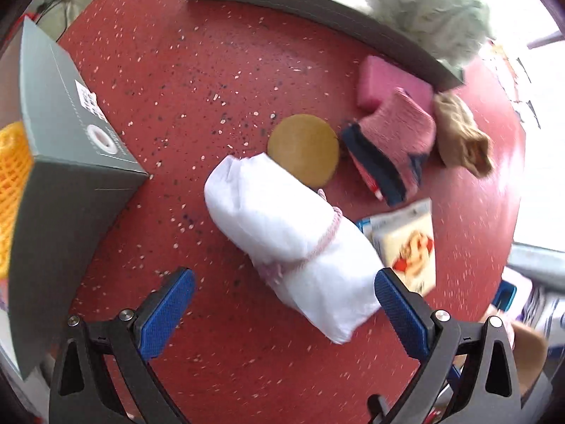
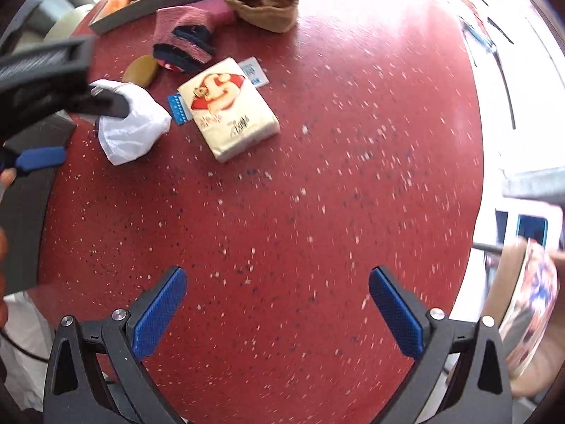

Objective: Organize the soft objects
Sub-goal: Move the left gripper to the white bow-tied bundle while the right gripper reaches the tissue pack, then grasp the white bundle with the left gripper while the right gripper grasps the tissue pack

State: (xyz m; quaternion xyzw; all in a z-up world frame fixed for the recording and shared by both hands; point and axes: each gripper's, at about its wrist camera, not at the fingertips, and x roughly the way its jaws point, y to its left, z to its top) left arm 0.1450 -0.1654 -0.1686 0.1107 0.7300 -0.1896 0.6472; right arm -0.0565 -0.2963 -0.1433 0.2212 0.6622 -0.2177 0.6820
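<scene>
A white rolled cloth bundle (image 1: 282, 233) tied with a pink cord lies on the red speckled table, its near end between the wide-apart blue pads of my open left gripper (image 1: 284, 284). Past it lie a round tan sponge (image 1: 303, 148), pink-and-navy socks (image 1: 392, 148), a tan sock (image 1: 462, 134), a pink sponge (image 1: 385, 77) and a tissue pack (image 1: 409, 243). My right gripper (image 2: 277, 282) is open over bare table, well short of the tissue pack (image 2: 229, 109). The left gripper (image 2: 53, 120) shows from the side at the white bundle (image 2: 130, 127).
A grey tray (image 1: 317, 3) at the back holds a pale green fluffy item (image 1: 430, 7) with pink and orange items. A grey box (image 1: 63, 162) with a yellow basket (image 1: 12, 190) stands at the left. The table edge curves at the right, chairs beyond it.
</scene>
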